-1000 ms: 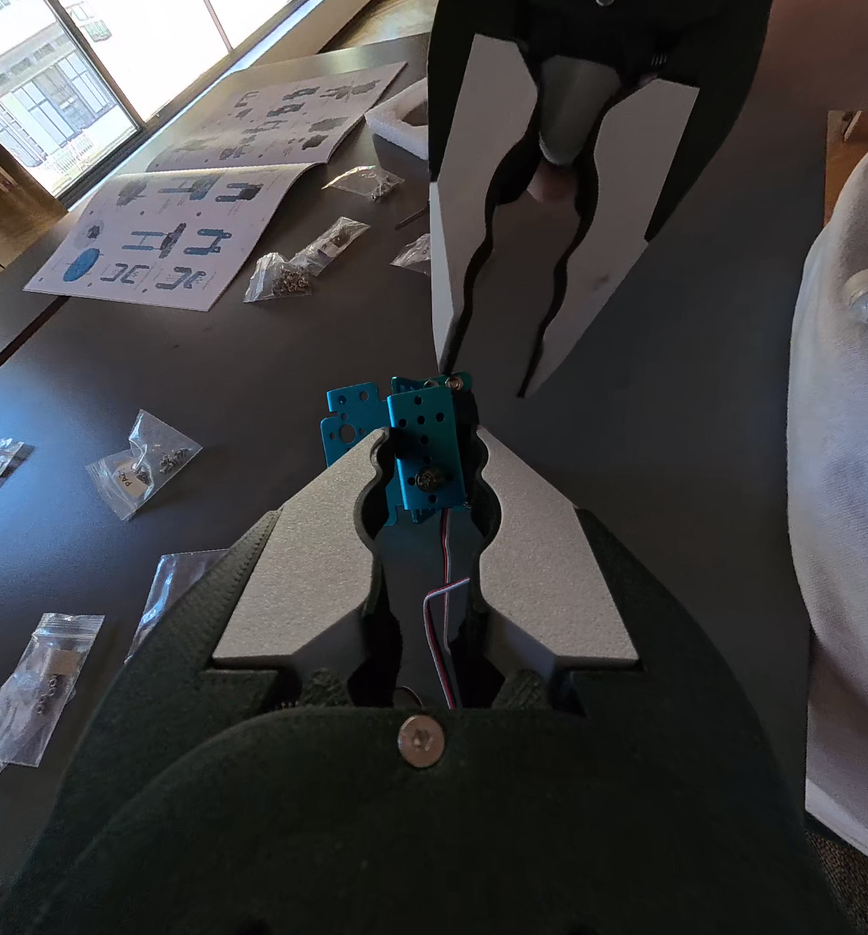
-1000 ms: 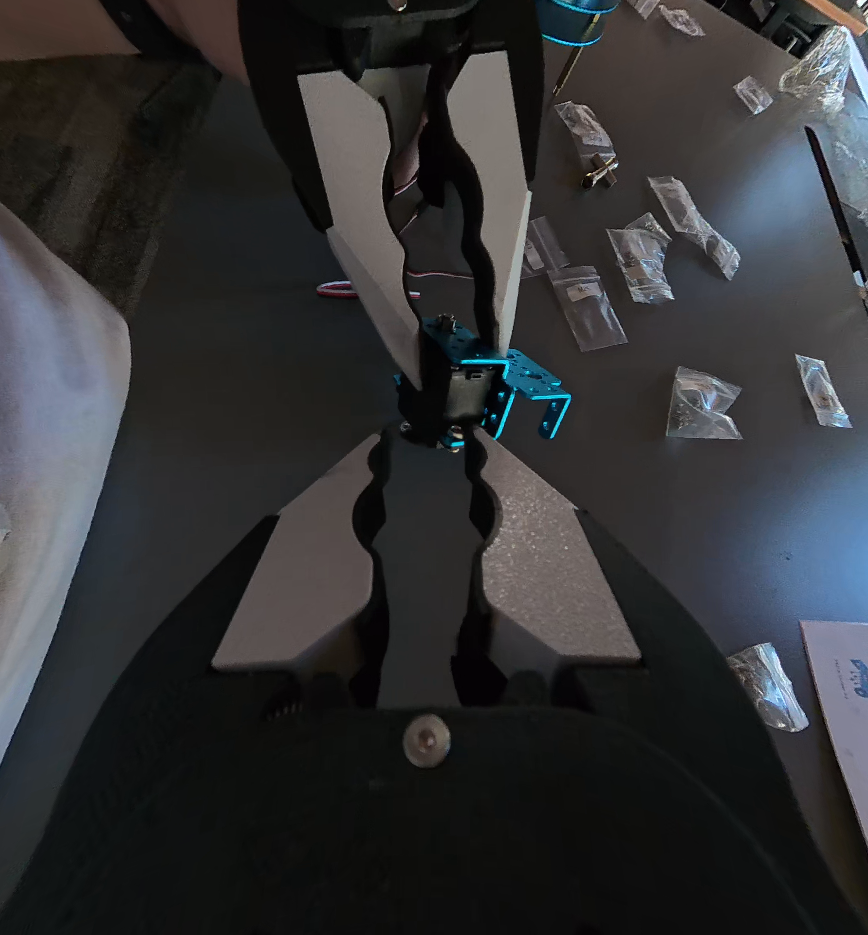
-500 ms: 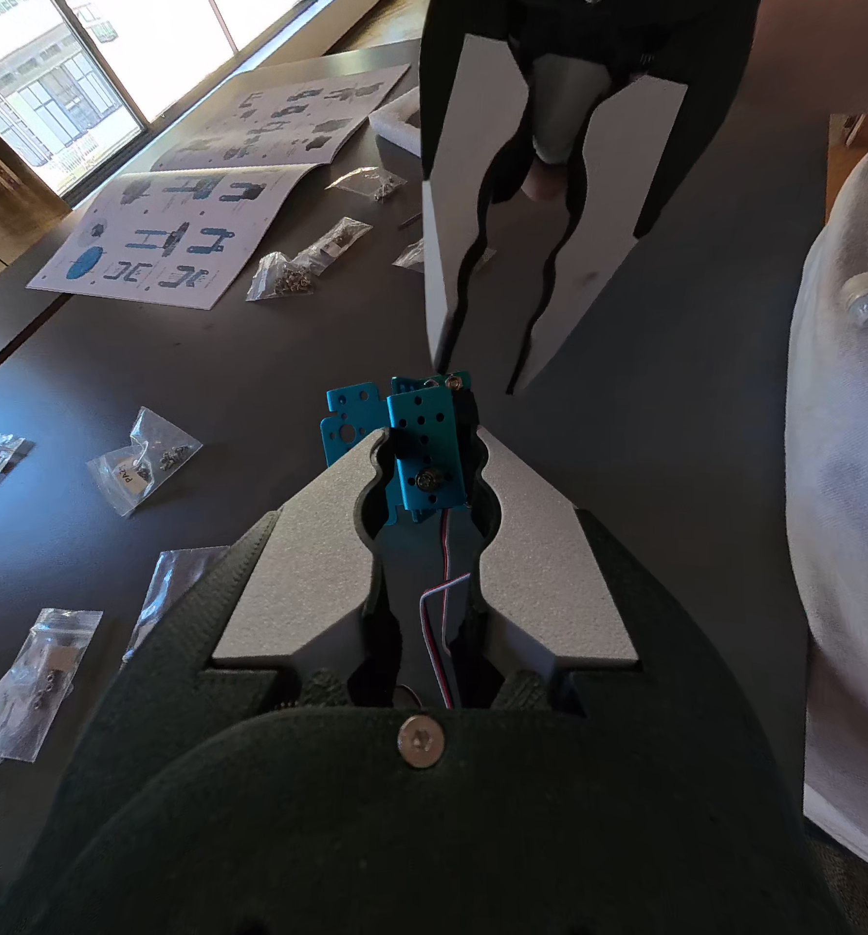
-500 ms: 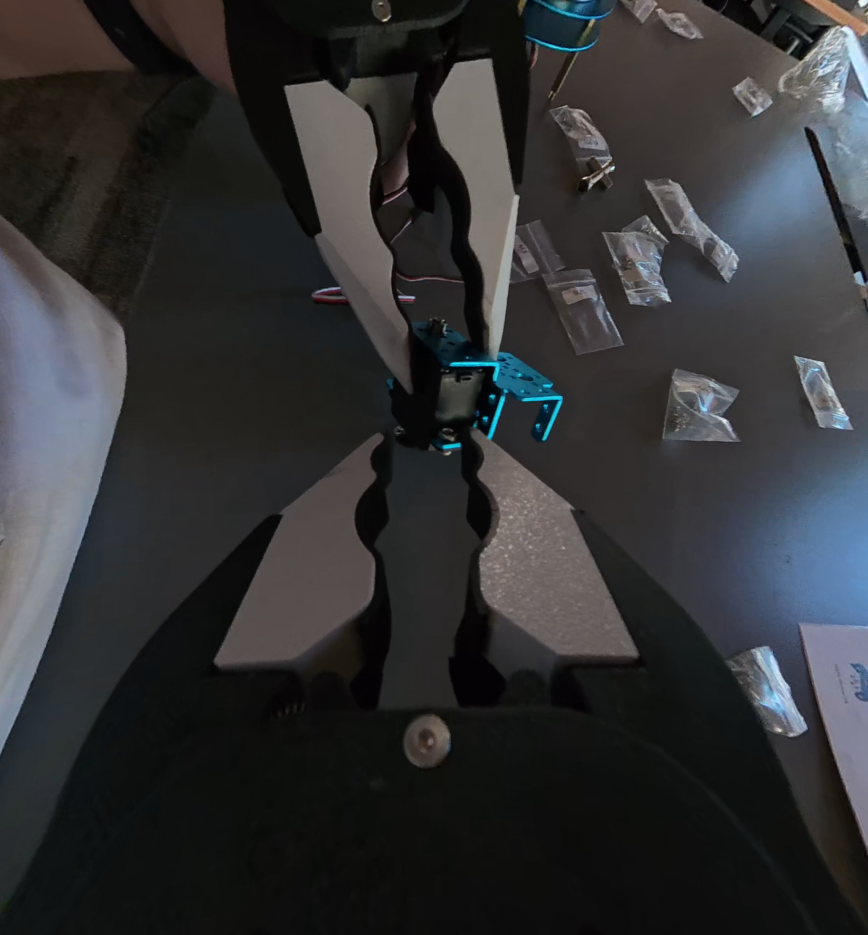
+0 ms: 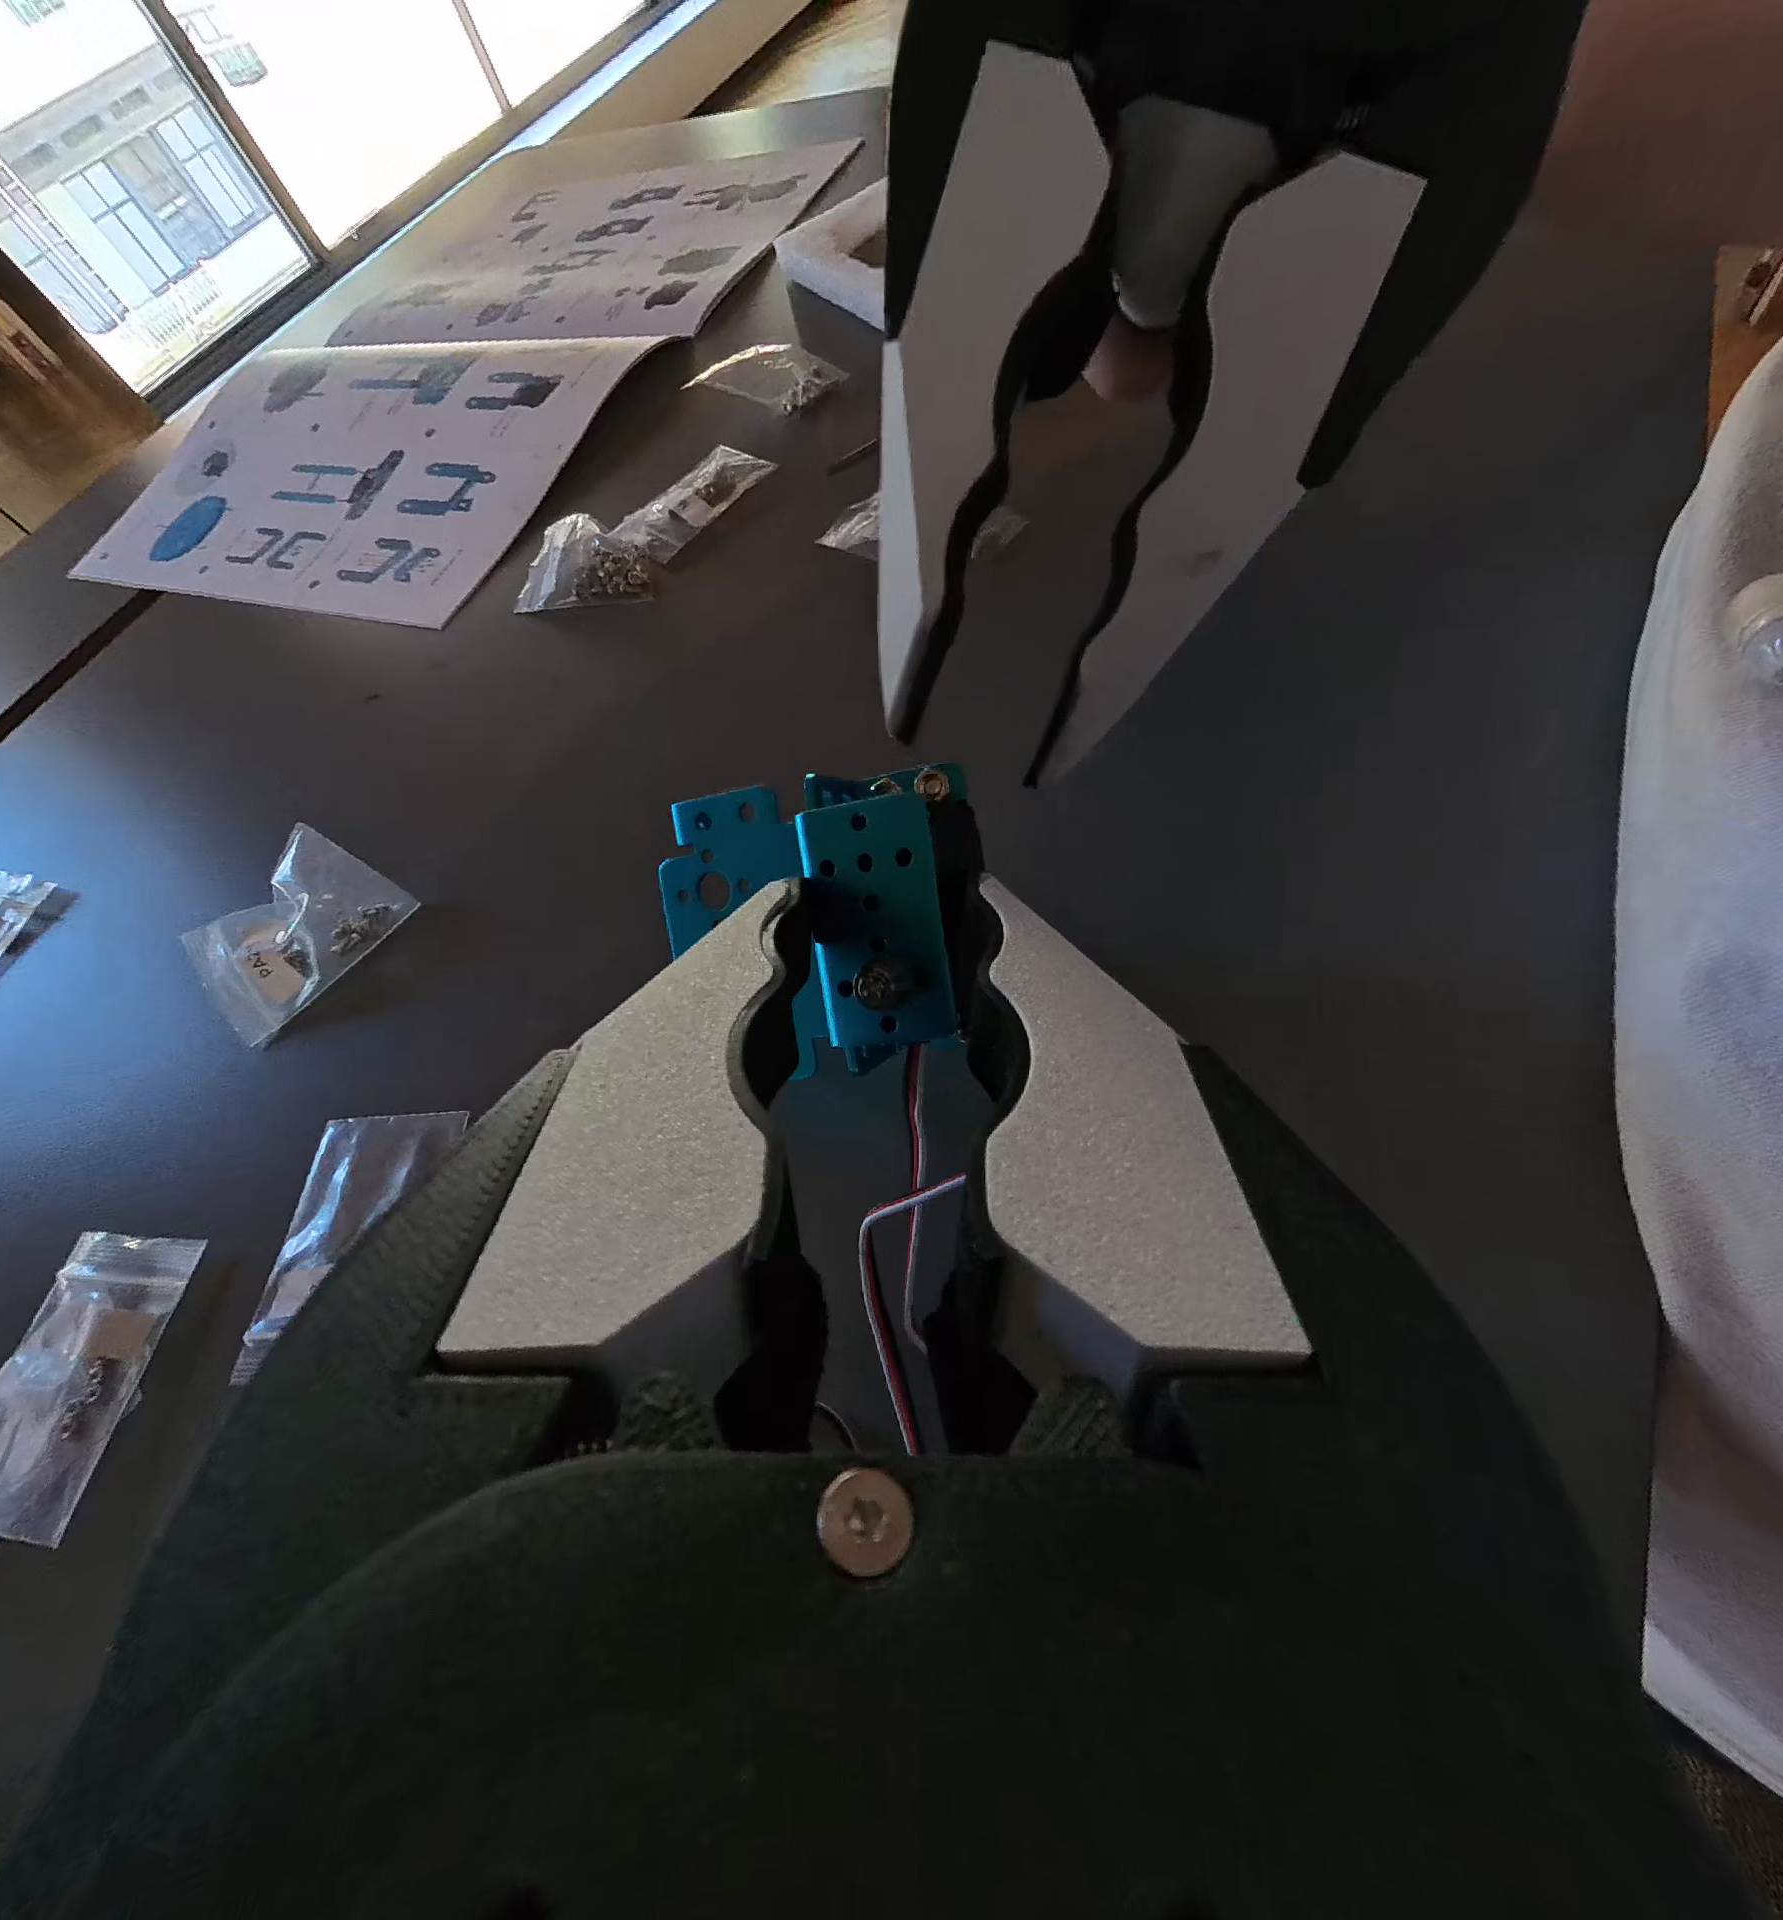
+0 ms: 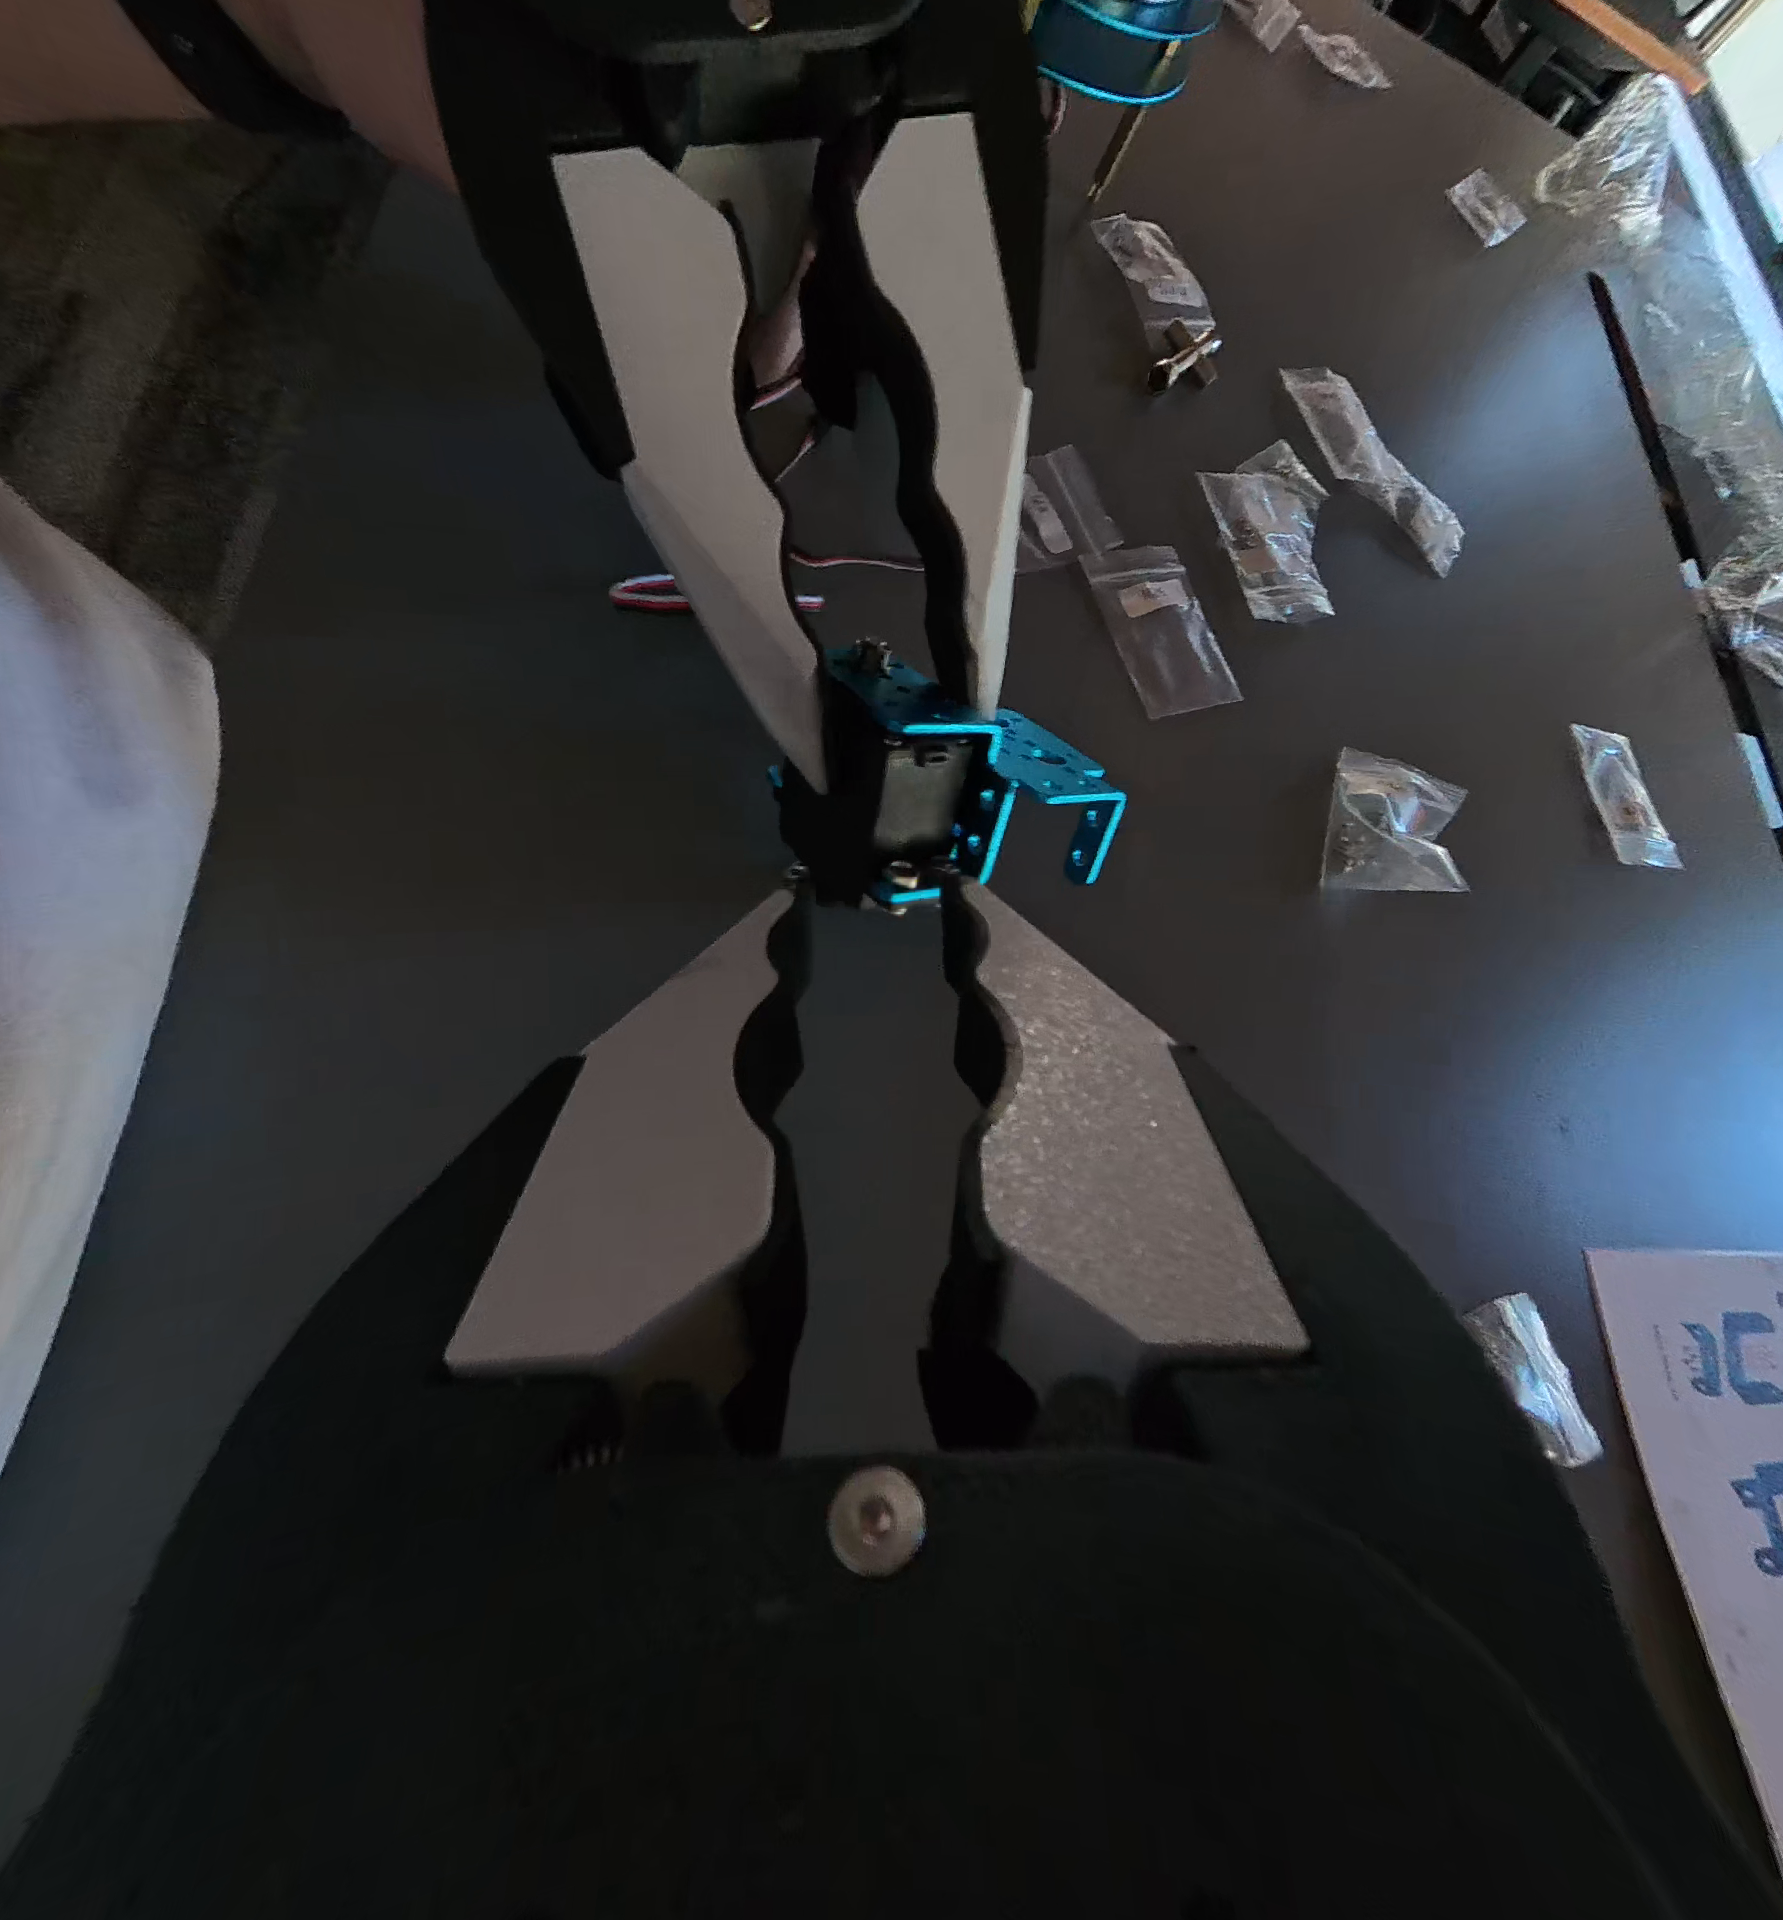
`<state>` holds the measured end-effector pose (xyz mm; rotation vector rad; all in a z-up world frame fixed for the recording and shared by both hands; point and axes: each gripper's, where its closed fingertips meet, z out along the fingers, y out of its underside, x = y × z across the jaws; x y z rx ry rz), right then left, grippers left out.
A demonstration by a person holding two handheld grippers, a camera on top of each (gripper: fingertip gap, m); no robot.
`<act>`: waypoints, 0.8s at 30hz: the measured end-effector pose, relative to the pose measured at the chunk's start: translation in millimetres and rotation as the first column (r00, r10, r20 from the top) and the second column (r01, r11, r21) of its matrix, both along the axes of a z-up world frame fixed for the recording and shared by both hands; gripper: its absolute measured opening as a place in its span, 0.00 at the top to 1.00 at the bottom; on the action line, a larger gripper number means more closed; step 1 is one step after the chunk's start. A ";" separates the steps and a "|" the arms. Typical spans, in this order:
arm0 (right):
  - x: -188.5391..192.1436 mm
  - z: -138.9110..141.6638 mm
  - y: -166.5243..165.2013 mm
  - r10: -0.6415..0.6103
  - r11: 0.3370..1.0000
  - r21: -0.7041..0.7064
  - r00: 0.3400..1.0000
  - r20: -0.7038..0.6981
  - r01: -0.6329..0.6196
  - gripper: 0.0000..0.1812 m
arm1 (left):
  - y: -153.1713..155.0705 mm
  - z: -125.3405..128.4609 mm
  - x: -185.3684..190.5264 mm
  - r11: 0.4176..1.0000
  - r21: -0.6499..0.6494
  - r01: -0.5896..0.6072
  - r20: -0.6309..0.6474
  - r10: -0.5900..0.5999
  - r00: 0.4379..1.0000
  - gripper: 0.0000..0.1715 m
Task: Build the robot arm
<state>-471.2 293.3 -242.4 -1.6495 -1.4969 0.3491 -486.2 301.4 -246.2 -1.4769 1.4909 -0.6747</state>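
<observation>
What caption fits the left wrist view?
Left tool clamps a blue bracket-and-servo assembly while the open right tool hovers opposite.

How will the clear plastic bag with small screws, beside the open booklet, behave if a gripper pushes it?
The clear bag of screws looks thin and crumpled, so it would probably fold and slide on the smooth dark table, not roll. The loose screws inside would likely shift and bunch to one side. It seems light, so a gentle push should be enough.
</observation>
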 end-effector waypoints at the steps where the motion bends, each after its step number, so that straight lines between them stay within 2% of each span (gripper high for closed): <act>1: 0.5 1.5 1.7 -0.005 1.000 -0.005 1.000 -0.016 0.005 0.86 | -0.2 0.1 0.2 1.000 0.001 0.000 0.000 0.000 1.000 0.83; 4: -1.0 3.1 4.8 -0.008 0.999 -0.051 0.998 -0.068 0.005 0.84 | -0.2 0.0 0.6 1.000 0.001 -0.001 0.001 0.001 1.000 0.83; 9: -5.2 -6.9 3.6 0.002 0.998 -0.062 0.999 -0.033 -0.004 0.81 | -0.1 0.0 0.7 1.000 0.002 -0.005 -0.002 0.005 1.000 0.83; 13: -4.6 -3.5 3.6 -0.004 1.000 0.031 1.000 0.010 0.003 0.90 | -0.7 0.1 -1.2 1.000 0.001 -0.012 0.006 0.012 1.000 0.83; 16: -8.4 7.9 -5.0 0.031 1.000 0.005 0.998 -0.054 -0.030 0.92 | -1.7 -1.3 -8.4 1.000 -0.011 -0.027 0.017 0.027 0.999 0.83; 20: -8.2 6.0 -2.0 0.027 0.996 -0.087 0.992 -0.126 -0.038 0.83 | -6.0 -7.4 -22.5 1.000 0.007 -0.029 0.003 0.029 1.000 0.83; 24: -17.5 4.3 -6.3 0.076 0.974 -0.191 0.968 -0.239 -0.124 0.83 | -8.4 -8.0 -25.3 1.000 0.015 -0.021 -0.004 0.021 1.000 0.83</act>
